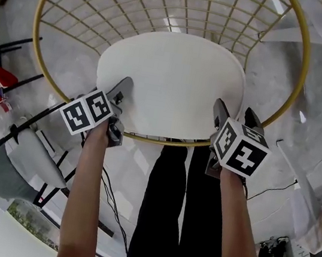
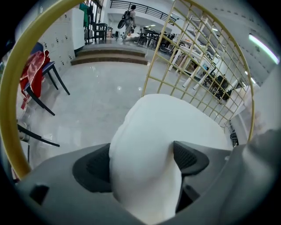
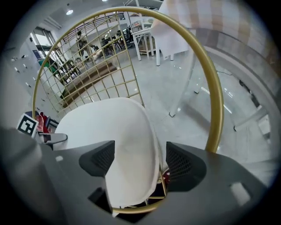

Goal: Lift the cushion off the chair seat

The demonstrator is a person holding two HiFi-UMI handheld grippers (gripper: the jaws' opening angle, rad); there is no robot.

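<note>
Status: white cushion (image 1: 171, 84) lies on the seat of the gold wire chair (image 3: 214, 101), with its near edge at the front rim (image 1: 147, 138).

Left tongs (image 1: 121, 95): clamped on the cushion's front-left edge, fabric bulging between the pads. Right tongs (image 1: 236, 115): wide apart, straddling the front-right edge (outer pad is clear of the fabric, so no grip there).

In your way: the front rim runs just below both tongs. The wire grid back (image 1: 167, 11) curves up behind the cushion, and the chair's hoop closes it in on the left and right. Open room is straight up from the seat.

Around the chair:
- Your legs (image 1: 168, 198), in black, are right against the front rim.
- Cables (image 1: 110, 198) lie on the glossy floor (image 2: 96, 101), front-left of the chair.
- A grey seat (image 1: 2, 172) is also front-left; a dark chair with red cloth (image 2: 33, 72) is well apart to the left.
- White table legs (image 3: 184, 88) stand near the chair's right side.
- Steps (image 2: 109, 55) and a person (image 2: 128, 17) are well beyond the chair.

Print: square black-and-white markers on the left cube (image 1: 88, 112) and the right cube (image 1: 239, 148).
</note>
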